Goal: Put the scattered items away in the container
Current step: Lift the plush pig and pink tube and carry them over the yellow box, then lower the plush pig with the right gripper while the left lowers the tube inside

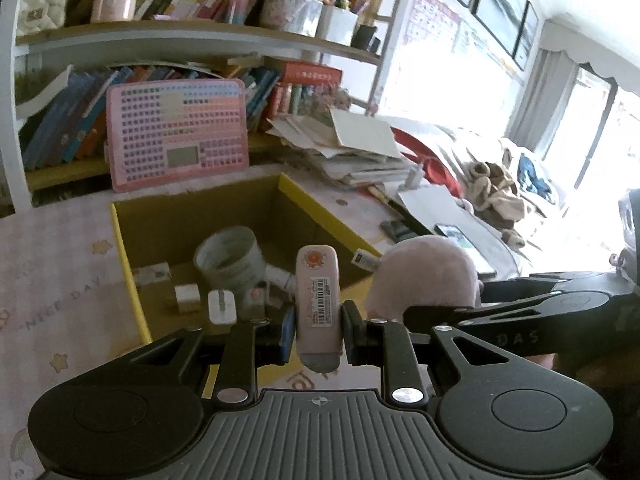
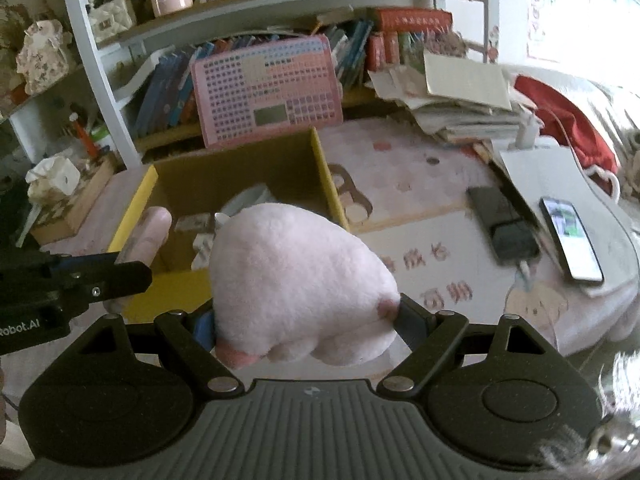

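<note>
Scattered items were already partly gathered: a yellow-walled open cardboard box sat on a pale pink patterned tablecloth, holding a white cylindrical cup, two small white plug-like blocks and other small bits too blurred to name.

Left gripper had its jaws drawn narrow, clamped on the lower part of a slim pale pink rounded tube with a barcode label. The tube stood upright between the pads, near the box's front wall, with its top over the opening. It looked light, rigid and smooth, so probably slippery; a grip across its flat sides, as here, seemed the safest hold.

Right gripper had its jaws spread wide, pressing on both sides of a soft pink plush toy. The toy bulged above and below the pads, just in front of the box's near corner. It looked light, squashy and not fragile; its fur would likely resist slipping, but its bulk could catch on the box wall, so a hold through the thick middle seemed best.

On the table to the right, well apart from the box, lay a black phone with a lit screen and a dark flat device. Behind the box leaned a pink keyboard-like board against crowded bookshelves.
</note>
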`<state>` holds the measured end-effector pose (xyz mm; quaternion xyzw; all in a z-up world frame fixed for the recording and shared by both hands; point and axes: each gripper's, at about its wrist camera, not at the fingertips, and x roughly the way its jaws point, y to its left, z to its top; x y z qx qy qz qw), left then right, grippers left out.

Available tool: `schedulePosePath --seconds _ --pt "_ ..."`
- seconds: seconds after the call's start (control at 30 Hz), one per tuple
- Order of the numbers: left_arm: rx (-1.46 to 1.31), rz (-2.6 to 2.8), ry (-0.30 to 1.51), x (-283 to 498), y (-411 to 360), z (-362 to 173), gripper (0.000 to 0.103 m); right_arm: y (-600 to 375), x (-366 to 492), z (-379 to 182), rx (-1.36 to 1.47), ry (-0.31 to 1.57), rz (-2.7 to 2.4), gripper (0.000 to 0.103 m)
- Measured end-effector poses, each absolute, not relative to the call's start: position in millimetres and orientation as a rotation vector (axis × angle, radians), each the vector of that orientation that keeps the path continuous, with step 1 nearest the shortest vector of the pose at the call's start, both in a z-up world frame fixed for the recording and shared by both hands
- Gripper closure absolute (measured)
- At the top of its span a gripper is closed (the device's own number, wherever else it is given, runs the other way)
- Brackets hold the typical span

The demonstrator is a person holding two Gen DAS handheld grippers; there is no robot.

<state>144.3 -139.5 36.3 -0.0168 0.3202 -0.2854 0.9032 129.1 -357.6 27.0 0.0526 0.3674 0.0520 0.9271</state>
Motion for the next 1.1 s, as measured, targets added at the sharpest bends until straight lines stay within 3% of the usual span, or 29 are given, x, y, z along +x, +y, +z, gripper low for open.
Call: schedulePosePath --seconds 0.53,1.1 --pt "-0.045 -0.374 0.654 175.6 -141.7 38.6 0.08 -355.5 200.4 44.2 0.024 0.674 0.311 0.019" --pt "-0.044 -0.245 0.716 207.6 -131.0 20.5 0.08 -316.2 252.0 20.0 -0.079 0.745 0.484 0.019"
